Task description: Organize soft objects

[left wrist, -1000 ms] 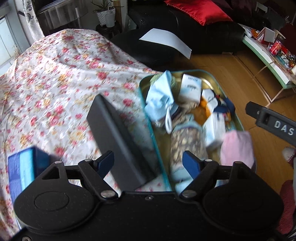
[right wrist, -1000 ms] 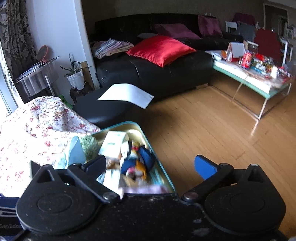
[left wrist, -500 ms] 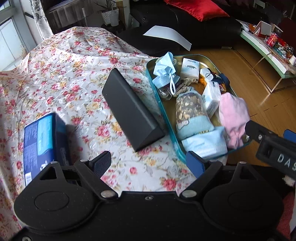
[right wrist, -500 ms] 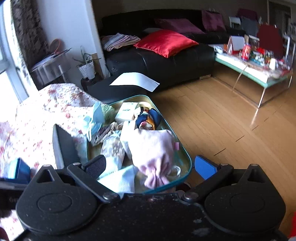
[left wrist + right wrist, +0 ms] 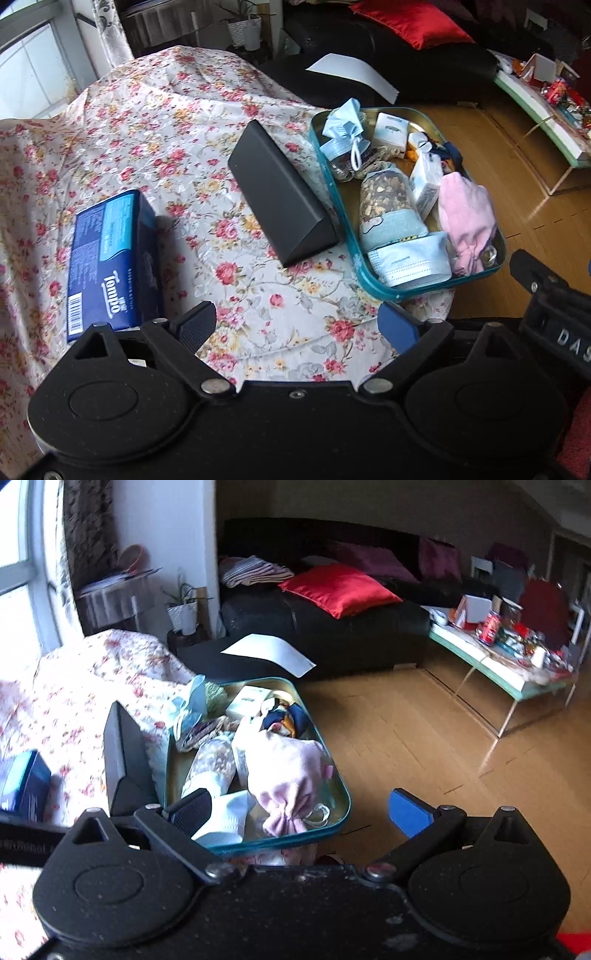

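Soft things — a pink cloth pouch (image 5: 466,221), face masks (image 5: 410,263) and a patterned sock roll (image 5: 388,206) — lie piled in a teal tray (image 5: 364,275) ahead and to the right of the left gripper (image 5: 297,325), whose jaws have just been opening and stand spread over bare flowered cloth (image 5: 155,122) with nothing between them. The right gripper (image 5: 301,810) is likewise spread and empty, the tray just beyond its left finger. By my reading the gathering looks largely done. A blue tissue pack (image 5: 110,258), ahead on the left, and a black wedge-shaped case (image 5: 280,199), straight ahead, sit outside the tray; whether the pack belongs in it I cannot tell. Items deep in the tray overlap, and the far ones are hard to identify.
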Demonstrator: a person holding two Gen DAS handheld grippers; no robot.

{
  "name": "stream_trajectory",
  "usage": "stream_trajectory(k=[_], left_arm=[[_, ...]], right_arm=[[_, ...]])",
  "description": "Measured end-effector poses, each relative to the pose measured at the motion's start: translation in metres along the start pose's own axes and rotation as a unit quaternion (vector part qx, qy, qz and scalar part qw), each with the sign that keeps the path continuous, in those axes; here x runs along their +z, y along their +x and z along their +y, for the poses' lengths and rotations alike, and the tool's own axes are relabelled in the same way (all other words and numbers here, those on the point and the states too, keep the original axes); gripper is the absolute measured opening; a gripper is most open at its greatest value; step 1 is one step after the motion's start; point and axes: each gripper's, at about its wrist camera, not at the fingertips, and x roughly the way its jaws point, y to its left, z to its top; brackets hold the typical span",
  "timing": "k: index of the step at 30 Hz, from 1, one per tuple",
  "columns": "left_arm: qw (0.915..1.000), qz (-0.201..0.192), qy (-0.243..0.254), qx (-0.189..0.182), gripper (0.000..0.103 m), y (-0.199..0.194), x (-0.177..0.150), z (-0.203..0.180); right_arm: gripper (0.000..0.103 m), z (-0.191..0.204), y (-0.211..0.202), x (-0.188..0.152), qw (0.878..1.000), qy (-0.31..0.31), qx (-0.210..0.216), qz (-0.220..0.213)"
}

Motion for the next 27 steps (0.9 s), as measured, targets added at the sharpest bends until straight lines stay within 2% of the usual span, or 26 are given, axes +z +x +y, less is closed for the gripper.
stream_trajectory(k=[7,20,27], left_arm=[[0.9997,0.008,-0.004,0.025,0.090,0.003,-0.005,-0.001],[0.9996,0.012,-0.005,0.027,0.091,0.007,-0.008,0.003],[0.9995,0.009,-0.003,0.031,0.091,0.009,-0.009,0.005]], right_arm=[[0.103,0.013,0.009,-0.006,1.000,-0.026,0.004,0.016],[0.103,0.002,0.017,-0.006,0.998,0.027,0.026,0.044],[0.103,0.003,0.018,-0.006,0.998,0.025,0.026,0.047]])
